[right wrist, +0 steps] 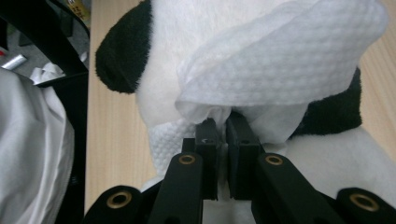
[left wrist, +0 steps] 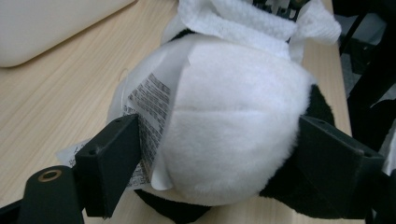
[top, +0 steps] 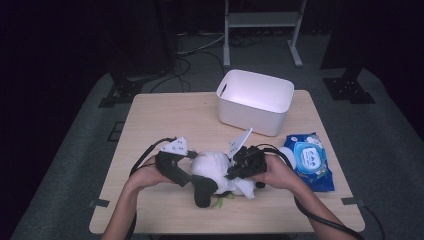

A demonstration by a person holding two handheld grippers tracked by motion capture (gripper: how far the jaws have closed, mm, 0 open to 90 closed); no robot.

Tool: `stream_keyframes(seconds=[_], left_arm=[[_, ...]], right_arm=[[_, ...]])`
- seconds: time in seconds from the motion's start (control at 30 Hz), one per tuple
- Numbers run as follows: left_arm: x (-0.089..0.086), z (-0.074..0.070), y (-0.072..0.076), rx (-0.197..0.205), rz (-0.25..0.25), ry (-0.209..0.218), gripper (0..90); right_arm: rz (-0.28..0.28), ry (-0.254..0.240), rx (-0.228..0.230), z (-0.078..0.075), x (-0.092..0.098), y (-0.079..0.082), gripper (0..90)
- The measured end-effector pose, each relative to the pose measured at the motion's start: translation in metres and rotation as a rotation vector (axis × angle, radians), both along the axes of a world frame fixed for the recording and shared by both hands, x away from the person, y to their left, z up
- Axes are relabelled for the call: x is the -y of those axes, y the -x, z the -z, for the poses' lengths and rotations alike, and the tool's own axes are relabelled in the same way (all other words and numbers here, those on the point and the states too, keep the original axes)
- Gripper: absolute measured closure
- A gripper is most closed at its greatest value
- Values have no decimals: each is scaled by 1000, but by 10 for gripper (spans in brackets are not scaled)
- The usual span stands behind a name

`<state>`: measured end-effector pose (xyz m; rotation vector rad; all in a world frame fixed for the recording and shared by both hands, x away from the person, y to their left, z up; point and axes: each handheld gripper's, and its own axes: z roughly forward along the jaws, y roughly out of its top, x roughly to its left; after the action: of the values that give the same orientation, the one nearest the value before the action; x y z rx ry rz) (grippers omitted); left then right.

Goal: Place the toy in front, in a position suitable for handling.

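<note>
Wooden desk (top: 165,120), white bin (top: 255,101) at its far edge: your left claw (left wrist: 219,140) clamps the plush panda (left wrist: 233,121) lying at the near edge; your right claw (right wrist: 223,135) pinches a white wipe (right wrist: 280,60) against the panda.

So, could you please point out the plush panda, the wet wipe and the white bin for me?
plush panda (left wrist: 233,140): left gripper view, white rounded body.
wet wipe (right wrist: 280,60): right gripper view, dimpled sheet above the fingers.
white bin (top: 255,107): high view, front wall.
</note>
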<state>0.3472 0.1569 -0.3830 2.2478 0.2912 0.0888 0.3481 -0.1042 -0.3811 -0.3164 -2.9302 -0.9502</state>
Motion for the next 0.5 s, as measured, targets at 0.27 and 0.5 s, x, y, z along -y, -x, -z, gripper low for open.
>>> stream_keyframes(seconds=[0.27,0.5], left_arm=[[14,-10,-3,-12,18,4,152],[16,-4,2,-14,53,-5,158]], right_arm=[[-30,1,-21,-3,2,7,834],[-7,-33,-3,-19,14,5,831]])
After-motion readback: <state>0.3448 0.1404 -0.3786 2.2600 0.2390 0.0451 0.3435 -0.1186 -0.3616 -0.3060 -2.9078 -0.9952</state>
